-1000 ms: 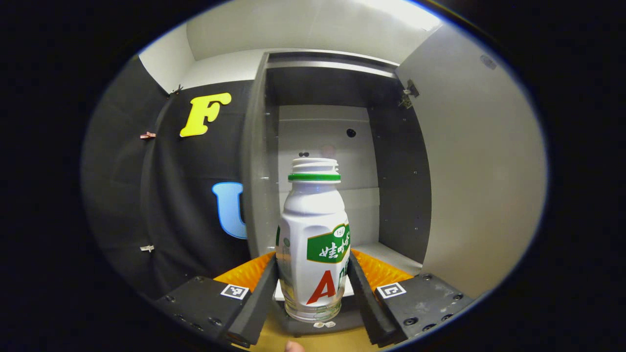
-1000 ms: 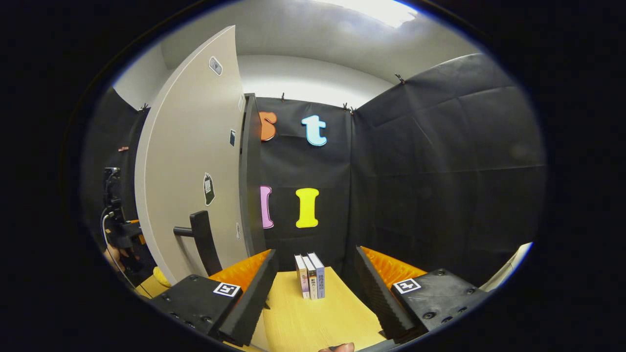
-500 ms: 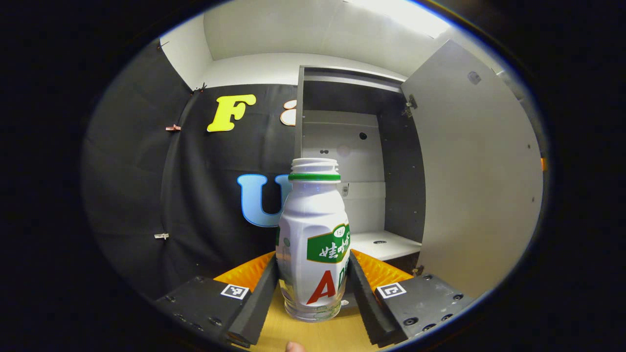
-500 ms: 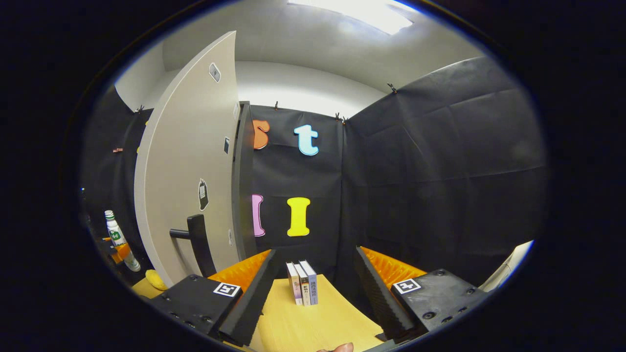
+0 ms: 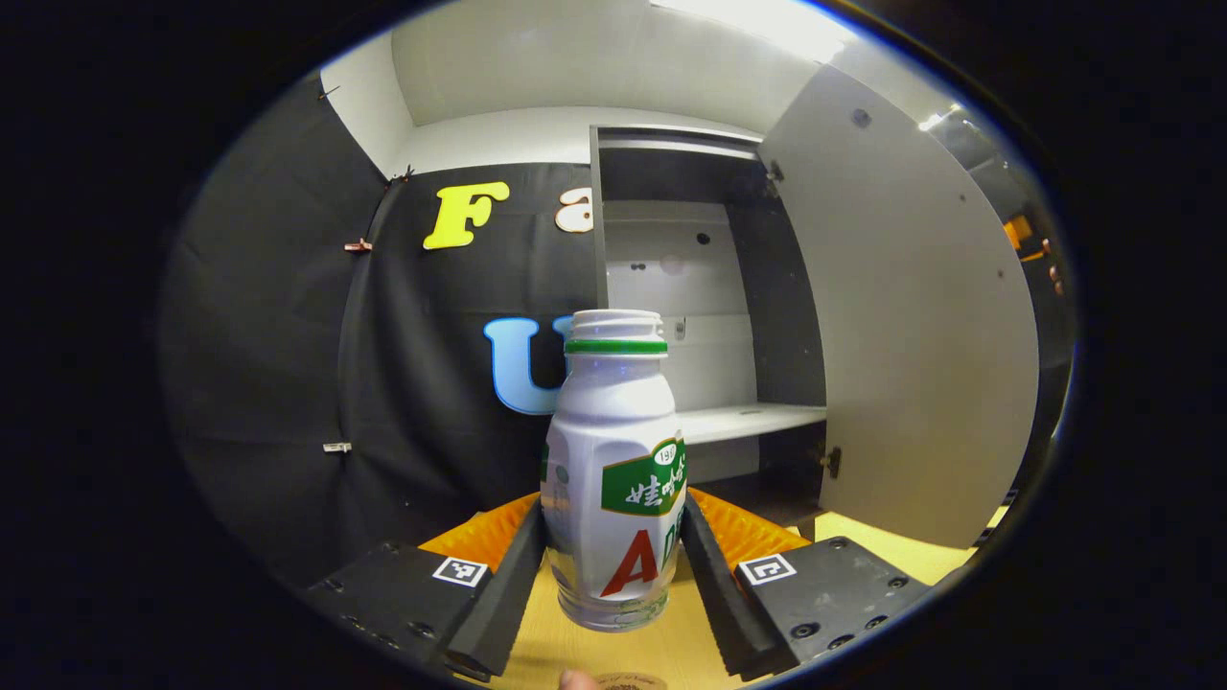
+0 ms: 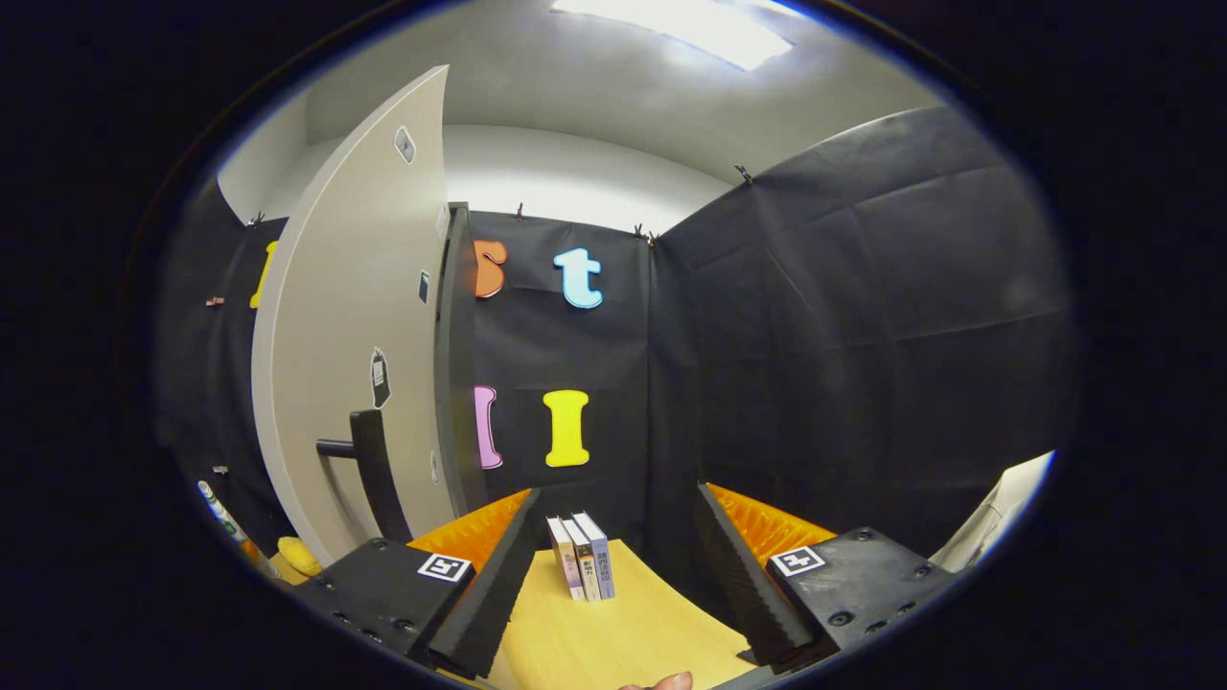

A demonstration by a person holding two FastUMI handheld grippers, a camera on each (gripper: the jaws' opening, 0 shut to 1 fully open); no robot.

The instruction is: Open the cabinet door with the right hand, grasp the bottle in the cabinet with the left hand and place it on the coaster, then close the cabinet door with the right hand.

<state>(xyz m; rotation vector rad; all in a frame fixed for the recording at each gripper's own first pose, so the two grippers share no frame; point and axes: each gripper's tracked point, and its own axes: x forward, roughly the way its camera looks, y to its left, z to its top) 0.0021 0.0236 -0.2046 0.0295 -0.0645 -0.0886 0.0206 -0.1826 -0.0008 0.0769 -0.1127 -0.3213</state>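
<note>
1. Left gripper (image 5: 613, 565): pinching the bottle (image 5: 613, 470) low on its body, one finger pressed to each side; held upright above the yellow tabletop (image 5: 575, 642), out in front of the cabinet (image 5: 705, 287)
2. Bottle: white body, green neck ring, no cap on, green label band with a red letter below it, clear base; seen again in the right gripper view as a small tilted shape at the far left edge (image 6: 219, 508)
3. Coaster (image 5: 628, 681): rounded brown edge at the very bottom of the left gripper view, near side of the tabletop, below the bottle
4. Cabinet: open, dark side walls, pale back panel, pale shelf (image 5: 748, 422) bare on its visible part
5. Cabinet door (image 5: 901, 326): swung wide to the right of the opening; outer face in the right gripper view (image 6: 355, 345), with a dark handle (image 6: 369, 470) low on it
6. Right gripper (image 6: 618, 575): fingers spread wide apart, nothing between them, well right of the door handle
7. Three books (image 6: 581, 569): standing upright side by side on the tabletop, beyond the right gripper's fingers, near the black cloth wall (image 6: 844, 335)
8. Yellow object (image 6: 297, 556): low, just left of the door's bottom edge; kind cannot be told
</note>
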